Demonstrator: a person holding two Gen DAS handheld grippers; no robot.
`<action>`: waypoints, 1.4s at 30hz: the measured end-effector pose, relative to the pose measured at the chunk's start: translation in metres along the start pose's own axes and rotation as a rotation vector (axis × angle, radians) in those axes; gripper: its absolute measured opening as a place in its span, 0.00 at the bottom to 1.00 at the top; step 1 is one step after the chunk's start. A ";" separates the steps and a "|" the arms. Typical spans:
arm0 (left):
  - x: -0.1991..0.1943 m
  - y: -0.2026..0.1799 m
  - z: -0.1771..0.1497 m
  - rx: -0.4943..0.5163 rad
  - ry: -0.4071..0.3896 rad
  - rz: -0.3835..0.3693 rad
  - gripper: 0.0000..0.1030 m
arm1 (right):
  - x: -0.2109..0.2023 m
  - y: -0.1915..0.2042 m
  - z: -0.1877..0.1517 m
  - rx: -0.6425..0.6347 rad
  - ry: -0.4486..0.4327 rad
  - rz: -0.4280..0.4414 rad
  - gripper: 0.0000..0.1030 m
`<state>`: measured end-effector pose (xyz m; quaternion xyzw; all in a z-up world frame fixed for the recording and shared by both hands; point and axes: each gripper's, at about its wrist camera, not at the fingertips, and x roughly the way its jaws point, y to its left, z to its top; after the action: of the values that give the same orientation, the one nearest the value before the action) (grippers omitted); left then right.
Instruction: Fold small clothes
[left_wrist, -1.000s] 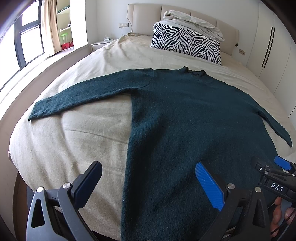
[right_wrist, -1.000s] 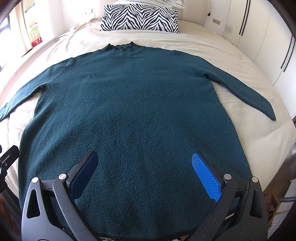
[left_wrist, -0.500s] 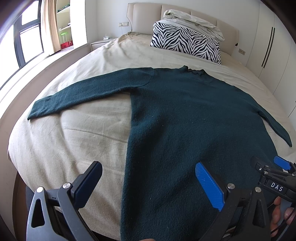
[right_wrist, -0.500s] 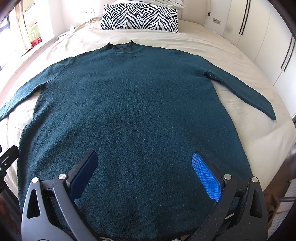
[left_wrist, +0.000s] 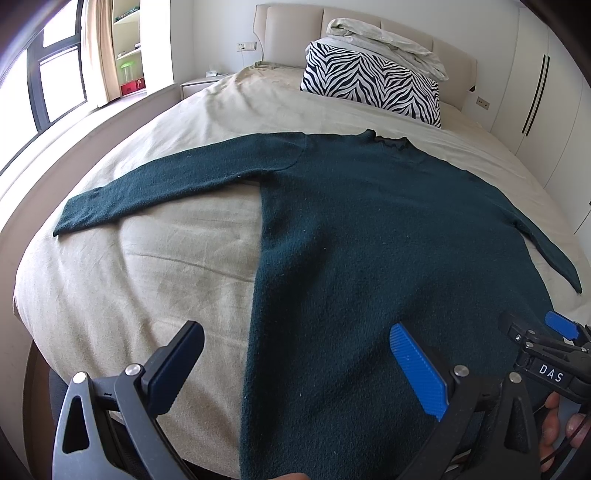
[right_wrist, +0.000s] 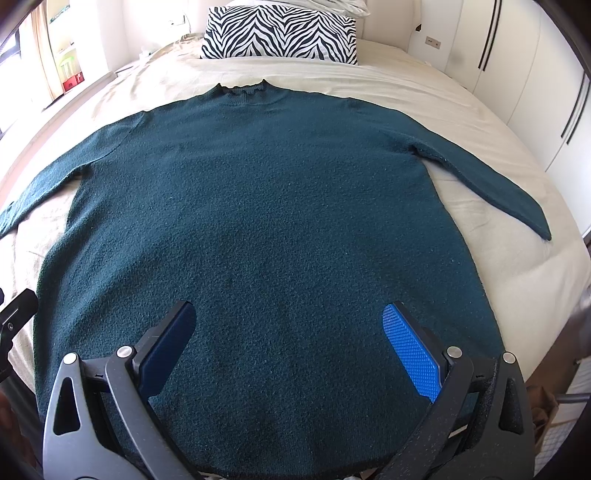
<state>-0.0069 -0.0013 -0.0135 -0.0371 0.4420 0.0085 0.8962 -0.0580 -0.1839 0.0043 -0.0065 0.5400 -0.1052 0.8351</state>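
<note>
On the bed (right_wrist: 424, 85) the sweater (right_wrist: 266, 206) lay flat, face down or up I could not tell, sleeves spread to either side, collar toward the pillow (right_wrist: 280, 31). No fold looked begun; the next move likely called for pinching a sleeve or hem edge. Both grippers hovered above the hem, the left gripper (left_wrist: 295, 373) over the sweater's left edge, the right gripper (right_wrist: 288, 347) centred, each with jaws wide apart and holding nothing.
</note>
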 end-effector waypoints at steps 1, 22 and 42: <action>0.000 0.000 0.000 0.000 0.000 0.000 1.00 | 0.000 0.001 0.000 -0.001 0.000 -0.001 1.00; 0.003 0.024 0.007 -0.074 0.009 -0.089 1.00 | 0.001 0.006 0.002 -0.009 -0.001 0.003 1.00; 0.013 0.211 0.040 -0.665 -0.170 -0.282 1.00 | -0.047 0.023 0.067 -0.025 -0.180 0.262 1.00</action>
<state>0.0223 0.2120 -0.0121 -0.3861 0.3294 0.0311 0.8611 -0.0120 -0.1599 0.0721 0.0441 0.4607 0.0124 0.8864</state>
